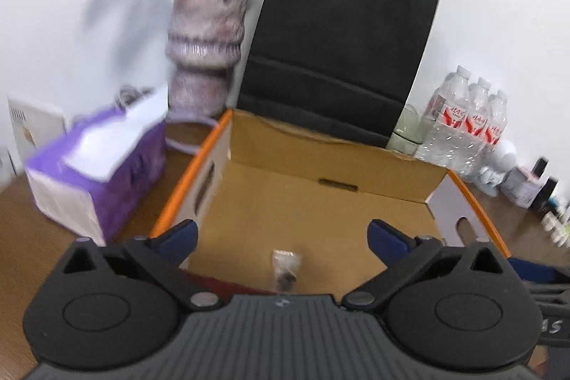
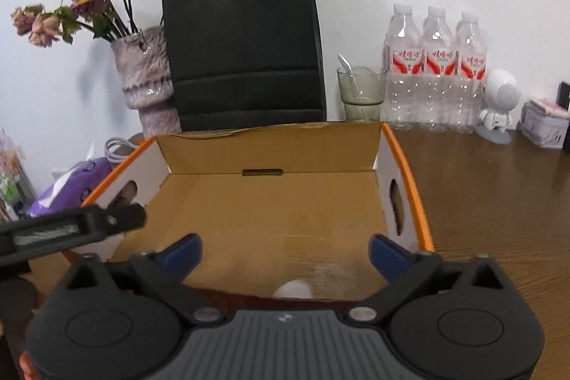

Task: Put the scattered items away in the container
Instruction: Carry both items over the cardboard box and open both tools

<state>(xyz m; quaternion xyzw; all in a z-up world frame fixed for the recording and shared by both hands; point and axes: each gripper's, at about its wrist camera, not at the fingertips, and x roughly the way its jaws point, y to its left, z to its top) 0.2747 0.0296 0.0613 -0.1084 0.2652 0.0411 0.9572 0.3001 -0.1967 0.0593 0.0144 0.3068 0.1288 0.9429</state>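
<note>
Open cardboard box (image 1: 320,202) with orange rim, small clear packet (image 1: 285,269) on its near floor, blurred white item (image 2: 294,289) near its front wall, left gripper (image 1: 281,237) and right gripper (image 2: 285,251) angled down over it, jaws spread wide, empty.

So the cardboard box (image 2: 270,202) is the anchor. Right behind it stands a paper bag (image 2: 242,34), vase (image 2: 146,77) to the bag's left, glass (image 2: 361,91) and water bottles (image 2: 434,73) to its right. Tissue box (image 1: 96,162) sits left of the box, small packet (image 1: 285,269) inside it.
</note>
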